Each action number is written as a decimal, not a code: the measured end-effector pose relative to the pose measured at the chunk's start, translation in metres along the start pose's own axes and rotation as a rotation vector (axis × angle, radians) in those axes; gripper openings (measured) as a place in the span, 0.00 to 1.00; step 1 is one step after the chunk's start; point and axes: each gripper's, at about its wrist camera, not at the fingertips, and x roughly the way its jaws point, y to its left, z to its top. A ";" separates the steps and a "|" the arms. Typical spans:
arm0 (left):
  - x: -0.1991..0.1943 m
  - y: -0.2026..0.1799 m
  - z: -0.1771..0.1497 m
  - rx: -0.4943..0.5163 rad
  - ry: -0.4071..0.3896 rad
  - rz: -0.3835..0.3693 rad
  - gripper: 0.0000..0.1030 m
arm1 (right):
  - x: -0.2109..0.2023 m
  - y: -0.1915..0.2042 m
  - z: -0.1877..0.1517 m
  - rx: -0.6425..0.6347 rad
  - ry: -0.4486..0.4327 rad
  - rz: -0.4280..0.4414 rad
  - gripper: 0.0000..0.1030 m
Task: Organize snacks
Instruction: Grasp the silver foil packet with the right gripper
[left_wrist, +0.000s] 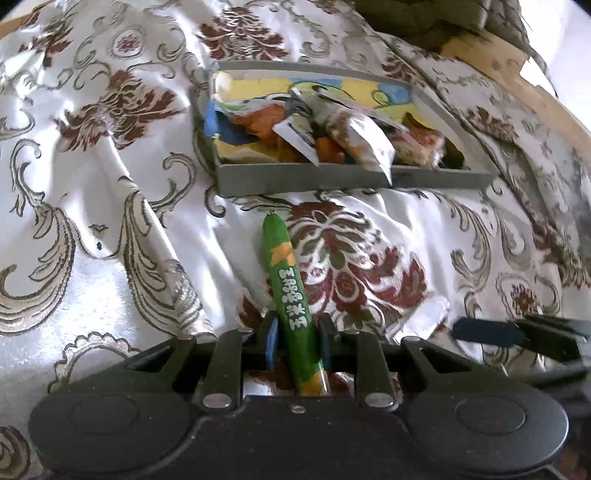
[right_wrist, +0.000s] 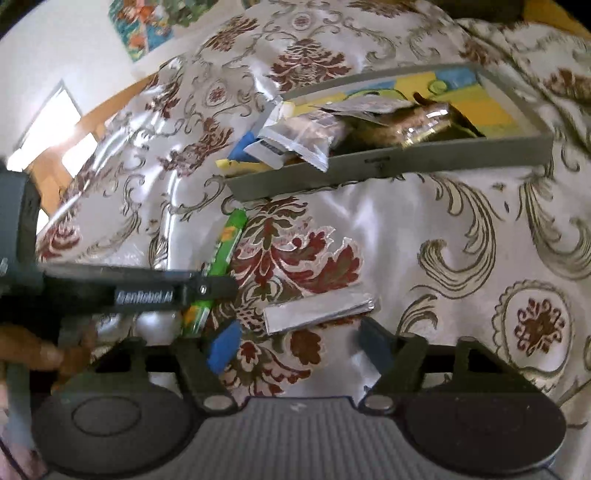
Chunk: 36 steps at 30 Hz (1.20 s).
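- L gripper (left_wrist: 297, 341) angled down, clamped on green snack stick (left_wrist: 286, 291); long axis points at grey tray (left_wrist: 332, 177).
- R gripper (right_wrist: 299, 343) angled down, jaws apart w/ nothing between, silver packet (right_wrist: 319, 308) just ahead on patterned cloth (right_wrist: 461, 240).

The cloth (left_wrist: 110, 258) is glossy white, woven with dark red floral medallions and grey-beige scrolling leaves. The tray (left_wrist: 332, 177) has plain grey walls; its floor is painted in yellow, blue and green patches. The packets (left_wrist: 354, 140) in it are silver, white, orange and brown. The stick snack (left_wrist: 288, 291) is bright green with white lettering and orange-yellow marks. The flat packet (right_wrist: 317, 308) is silver. The left hand-held gripper (left_wrist: 297, 338) is black with blue pads, and so is the right hand-held gripper (right_wrist: 299, 343). A poster (right_wrist: 144, 26) shows teal, orange and green.
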 end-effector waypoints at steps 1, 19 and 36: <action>-0.001 0.000 0.000 0.001 0.005 -0.004 0.23 | 0.002 -0.005 0.001 0.031 -0.002 0.013 0.59; 0.006 0.009 -0.002 -0.049 -0.011 -0.036 0.23 | 0.026 0.011 0.002 -0.124 -0.059 0.016 0.47; 0.000 -0.001 -0.003 0.015 -0.048 -0.011 0.21 | 0.018 0.037 -0.016 -0.282 -0.093 -0.052 0.30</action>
